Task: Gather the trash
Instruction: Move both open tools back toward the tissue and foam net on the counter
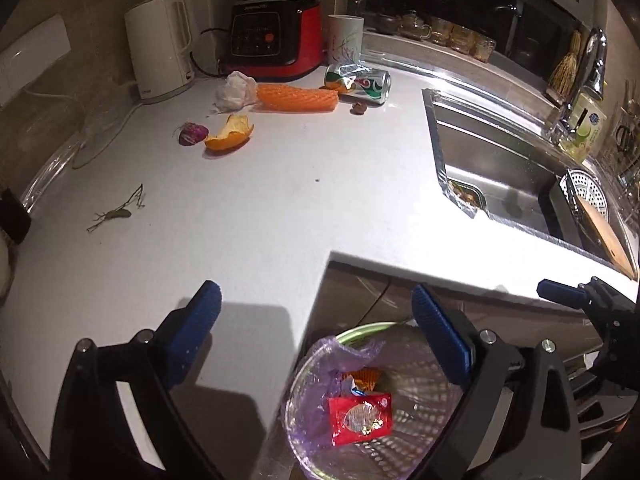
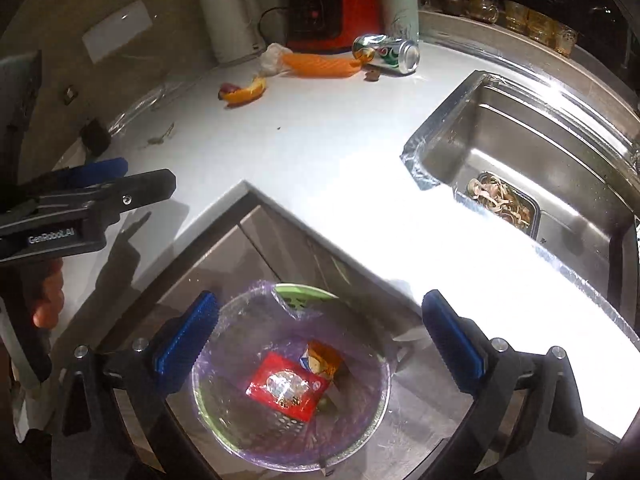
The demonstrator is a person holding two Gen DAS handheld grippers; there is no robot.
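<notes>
Right tongs point(image 2: 316, 336): standing wide apart, released, holding nothing; they are hanging directly over the bin.
Left tongs point(image 1: 316, 328): also released and empty; one finger is hanging over the desk point(image 1: 248, 216) edge, the other over the bin rim.
Bin point(image 2: 216, 412): one, lined with a purple bag, sitting on the floor under both tongs; inside are lying one red wrapper point(image 2: 286, 390) and one orange-and-white wrapper point(image 2: 322, 360).
Twig point(image 1: 116, 212): one, lying ahead and to the left of the left tongs, the nearest trash on the desk.
Peel group: one orange peel point(image 1: 230, 134) and one purplish scrap point(image 1: 192, 134), just beside each other, farther ahead of the left tongs.
Far row: one crumpled tissue point(image 1: 234, 92), one orange foam net point(image 1: 296, 98), one dented can point(image 1: 358, 84), one small brown bit point(image 1: 358, 109).
Long axis: net and can are both lying across the view, left to right.
Nearer hand: I judge the left tongs are nearer to all remaining trash, so the coming reach is going forward and left.
</notes>
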